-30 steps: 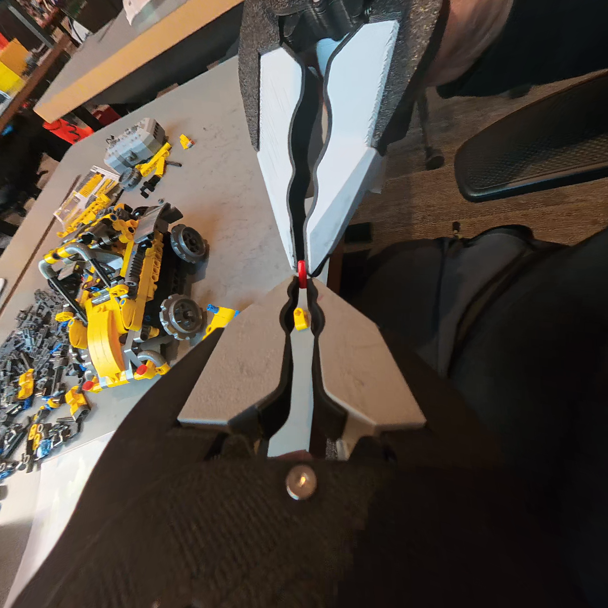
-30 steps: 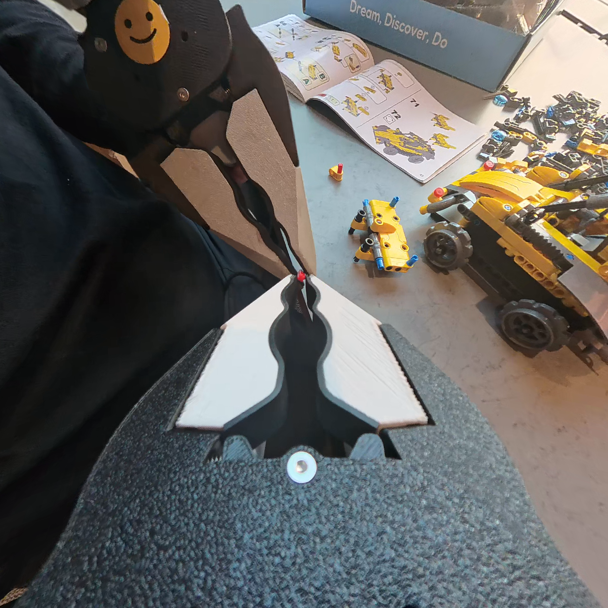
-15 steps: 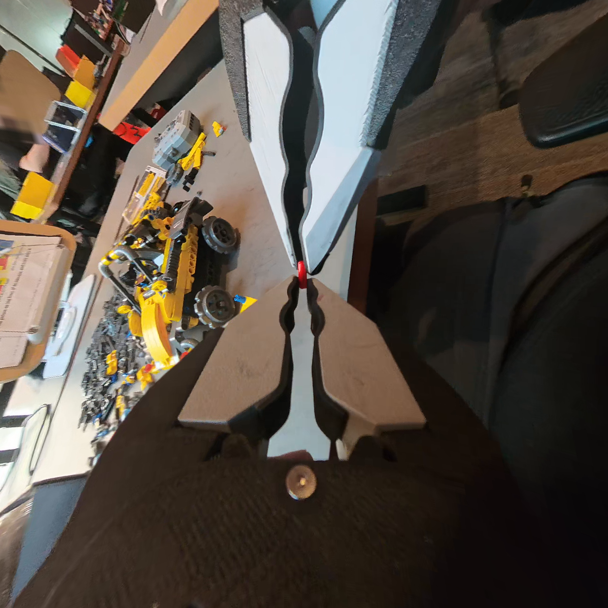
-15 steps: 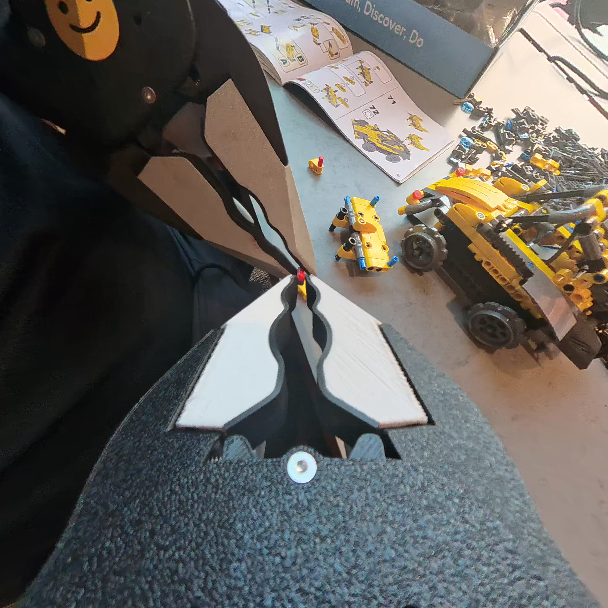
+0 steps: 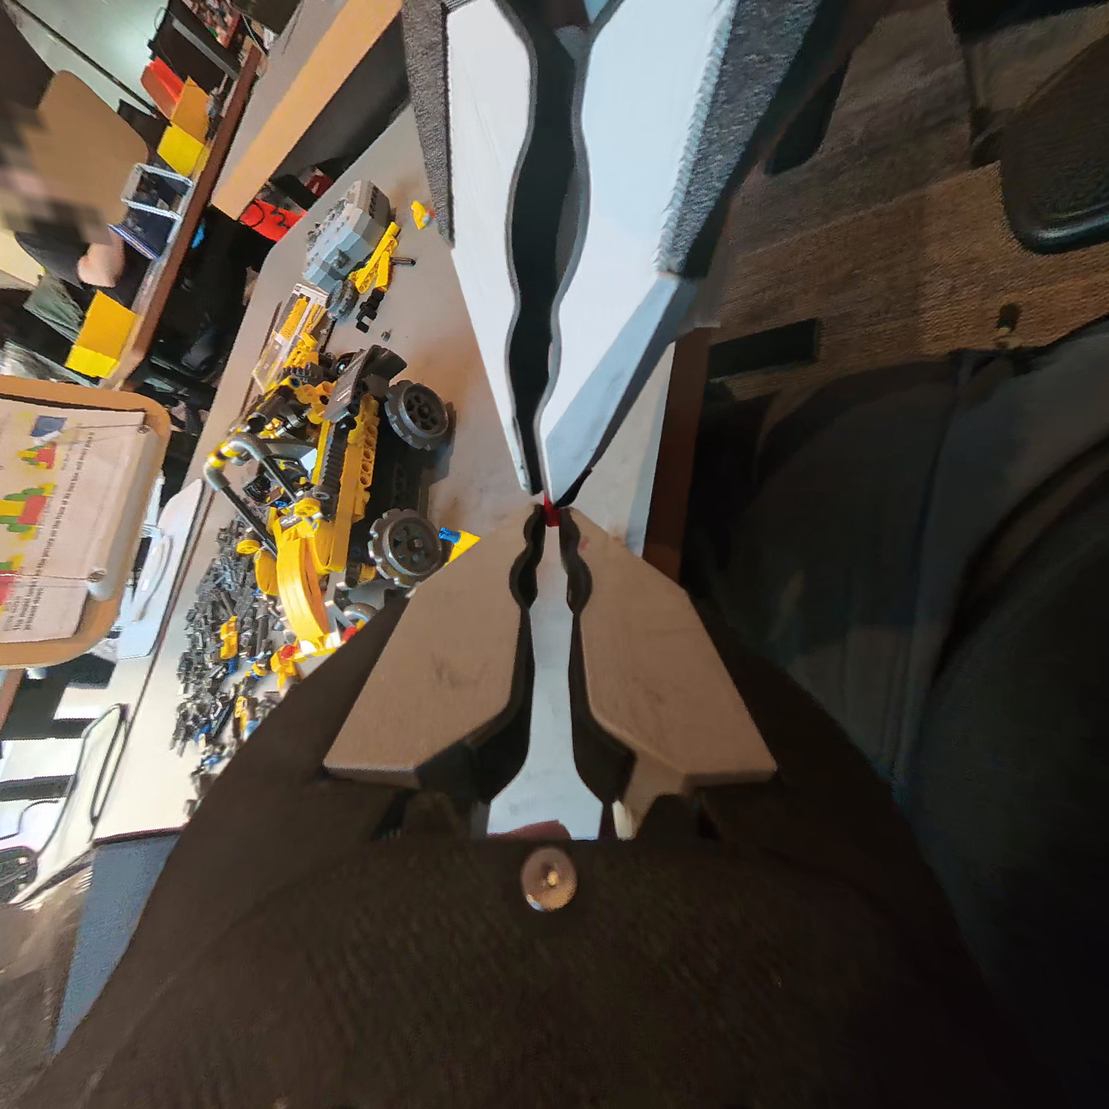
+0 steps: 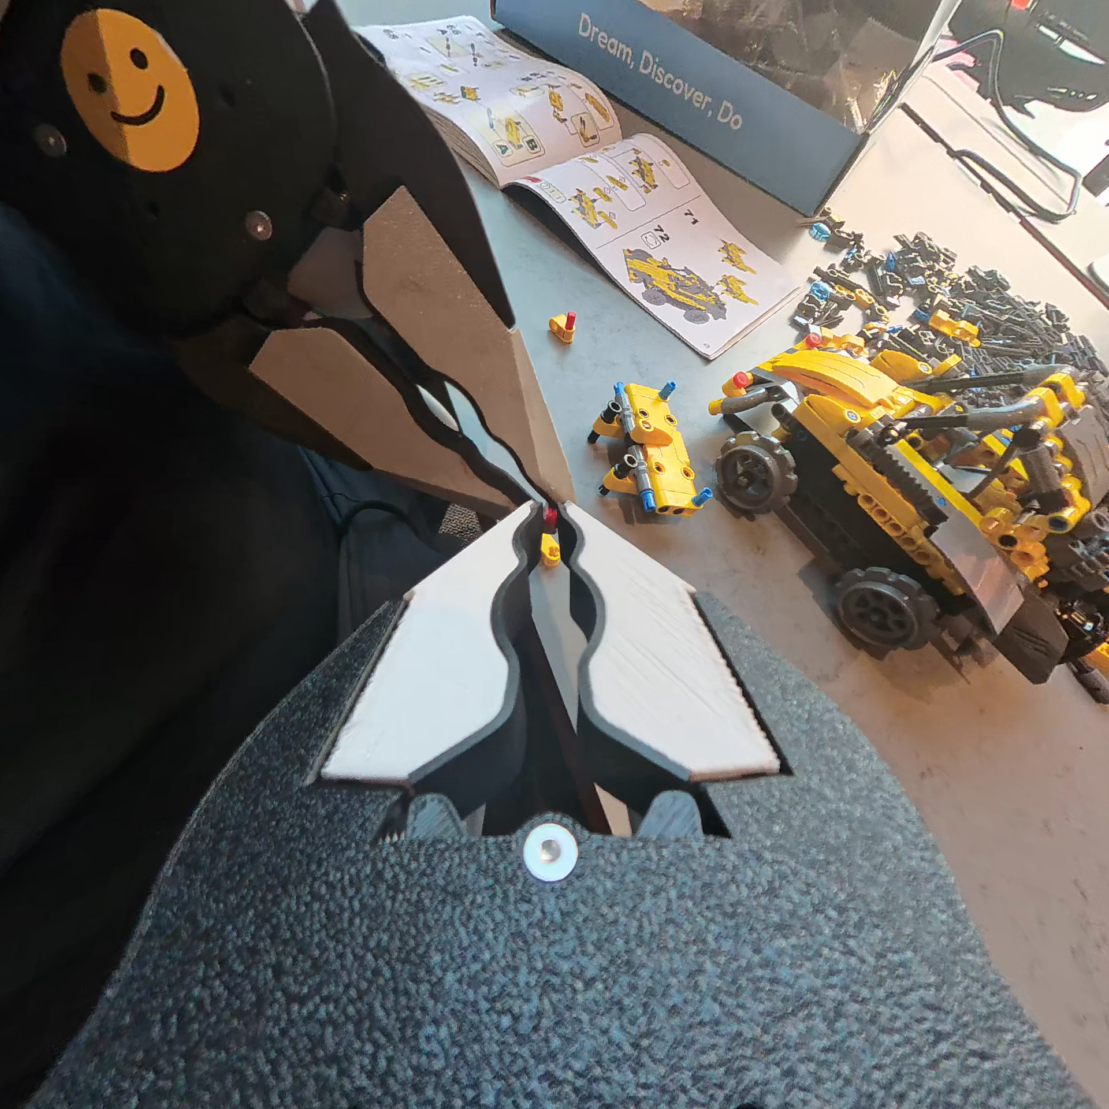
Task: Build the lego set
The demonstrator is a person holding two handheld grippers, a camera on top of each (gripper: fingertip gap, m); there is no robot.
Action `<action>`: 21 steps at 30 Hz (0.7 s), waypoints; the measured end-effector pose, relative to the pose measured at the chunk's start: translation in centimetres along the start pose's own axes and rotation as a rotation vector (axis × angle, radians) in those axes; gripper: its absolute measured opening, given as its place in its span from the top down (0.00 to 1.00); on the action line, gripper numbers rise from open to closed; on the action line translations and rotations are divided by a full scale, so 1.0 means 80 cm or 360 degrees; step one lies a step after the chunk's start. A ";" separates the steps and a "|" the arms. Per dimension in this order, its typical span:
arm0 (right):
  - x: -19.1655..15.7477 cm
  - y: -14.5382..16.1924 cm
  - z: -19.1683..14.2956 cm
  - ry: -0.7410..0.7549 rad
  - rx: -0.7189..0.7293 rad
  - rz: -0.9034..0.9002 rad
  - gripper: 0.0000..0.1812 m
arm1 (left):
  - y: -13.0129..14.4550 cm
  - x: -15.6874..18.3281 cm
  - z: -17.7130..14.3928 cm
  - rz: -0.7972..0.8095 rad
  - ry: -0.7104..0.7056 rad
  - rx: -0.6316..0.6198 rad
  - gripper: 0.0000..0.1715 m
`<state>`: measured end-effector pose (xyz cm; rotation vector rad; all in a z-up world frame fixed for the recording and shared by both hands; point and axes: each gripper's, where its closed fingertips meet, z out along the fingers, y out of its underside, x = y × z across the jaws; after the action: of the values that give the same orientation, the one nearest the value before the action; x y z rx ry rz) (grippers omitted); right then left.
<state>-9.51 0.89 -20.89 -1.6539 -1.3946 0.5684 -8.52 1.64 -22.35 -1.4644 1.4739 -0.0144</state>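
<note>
My left gripper (image 5: 549, 511) and my right gripper (image 6: 549, 510) meet tip to tip above the near edge of the grey table (image 5: 480, 360). Both are shut on one small red pin (image 5: 549, 515), which also shows in the right wrist view (image 6: 551, 515). The right gripper's white fingers (image 5: 612, 240) come down from the top of the left wrist view. The left gripper's tan fingers (image 6: 420, 312) come from the upper left of the right wrist view. A small yellow piece (image 6: 549, 549) shows in the right gripper's gap just behind the pin. I cannot tell whether it is joined to the pin.
A yellow and black toy vehicle (image 6: 900, 468) stands on the table, with a yellow sub-assembly (image 6: 648, 456) and a small yellow piece with a red pin (image 6: 563, 321) beside it. Behind are an open instruction booklet (image 6: 630, 198), a blue box (image 6: 690, 102) and a heap of loose parts (image 6: 960, 300). A person's dark clothing fills the near side. The grippers are tip to tip, or close to it.
Both grippers stayed tip to tip on the red pin while the views swung. The yellow piece left the left gripper's gap and now shows in the right gripper's gap.
</note>
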 end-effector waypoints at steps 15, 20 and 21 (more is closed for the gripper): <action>-0.003 0.004 0.001 0.0005 -0.0041 -0.0064 0.96 | 0.002 0.003 0.000 -0.0042 0.0033 0.0004 0.99; -0.002 0.006 0.002 0.0010 -0.0051 -0.0068 0.97 | 0.001 0.003 0.000 -0.0026 0.0028 0.0006 1.00; -0.002 0.006 0.002 0.0009 -0.0049 -0.0063 0.97 | 0.001 0.003 0.000 -0.0026 0.0028 0.0007 1.00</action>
<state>-9.40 0.78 -21.38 -1.6473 -1.4355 0.5218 -8.53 1.49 -22.53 -1.4761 1.4752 -0.0407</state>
